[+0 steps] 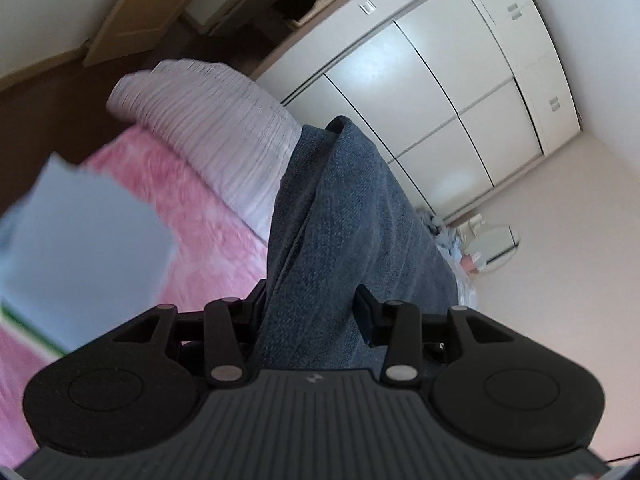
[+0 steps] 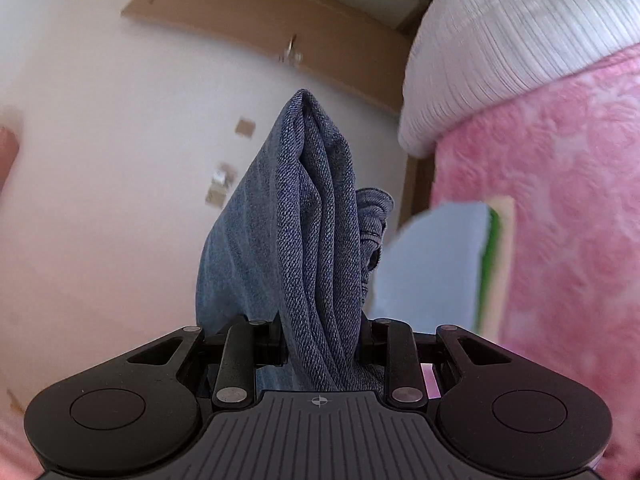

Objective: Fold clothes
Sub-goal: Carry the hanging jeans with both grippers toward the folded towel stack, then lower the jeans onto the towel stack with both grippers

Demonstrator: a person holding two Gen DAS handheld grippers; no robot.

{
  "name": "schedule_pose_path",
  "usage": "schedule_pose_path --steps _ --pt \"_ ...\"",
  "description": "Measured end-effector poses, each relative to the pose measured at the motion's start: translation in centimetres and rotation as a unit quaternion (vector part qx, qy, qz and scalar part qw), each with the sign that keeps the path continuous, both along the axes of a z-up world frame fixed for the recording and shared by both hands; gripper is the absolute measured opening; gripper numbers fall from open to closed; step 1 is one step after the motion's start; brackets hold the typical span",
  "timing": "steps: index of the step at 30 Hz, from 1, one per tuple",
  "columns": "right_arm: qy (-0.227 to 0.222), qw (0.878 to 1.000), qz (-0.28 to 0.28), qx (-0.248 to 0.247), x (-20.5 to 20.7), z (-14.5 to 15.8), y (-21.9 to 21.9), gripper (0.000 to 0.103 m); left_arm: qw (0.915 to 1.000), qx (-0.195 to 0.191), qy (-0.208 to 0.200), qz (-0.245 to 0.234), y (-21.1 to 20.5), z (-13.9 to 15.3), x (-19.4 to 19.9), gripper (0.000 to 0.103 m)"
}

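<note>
A pair of blue denim jeans is pinched in my left gripper, bunched thick between the fingers and lifted above the bed. The same jeans are also pinched in my right gripper, with several folded layers standing up between the fingers. Both grippers are shut on the denim. A folded light blue garment lies on the pink bed cover to the left; it also shows in the right wrist view, with a green and cream edge.
A pink fuzzy bed cover lies under the clothes, with a white ribbed pillow at its head. White wardrobe doors and a wooden door stand behind. Items lie on the floor.
</note>
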State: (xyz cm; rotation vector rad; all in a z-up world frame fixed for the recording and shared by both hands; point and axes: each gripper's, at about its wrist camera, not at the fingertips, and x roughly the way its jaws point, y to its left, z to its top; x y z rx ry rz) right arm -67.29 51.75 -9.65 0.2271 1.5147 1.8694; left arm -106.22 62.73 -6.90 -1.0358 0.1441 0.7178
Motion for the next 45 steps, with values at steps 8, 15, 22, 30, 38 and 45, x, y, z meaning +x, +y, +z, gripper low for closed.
schedule_pose_path --steps 8,15,22,30,38,45 --pt "0.032 0.996 -0.077 -0.003 -7.6 -2.4 8.6 0.027 0.9975 -0.004 0.031 -0.064 13.2 -1.7 -5.1 0.038" --pt "0.023 0.992 -0.107 -0.064 -10.3 -7.7 14.0 0.027 0.9937 -0.067 0.032 -0.084 19.1 -9.7 -6.7 0.038" --pt "0.01 0.985 -0.101 -0.142 -11.3 -13.7 16.4 0.027 0.9875 -0.131 0.043 -0.077 20.6 -16.7 -7.7 0.038" --pt "0.0 0.978 -0.098 -0.183 -11.8 -17.3 16.8 0.029 0.983 -0.137 0.089 -0.083 21.9 -20.4 -7.2 0.04" --pt "-0.106 0.965 -0.141 -0.193 -12.1 -17.6 17.3 0.052 0.9838 -0.086 0.151 -0.044 22.2 -19.8 -7.4 0.046" --pt "-0.306 0.923 -0.213 -0.095 -12.0 -12.3 16.2 0.052 0.9742 0.015 0.225 -0.007 21.1 -13.7 -7.2 0.032"
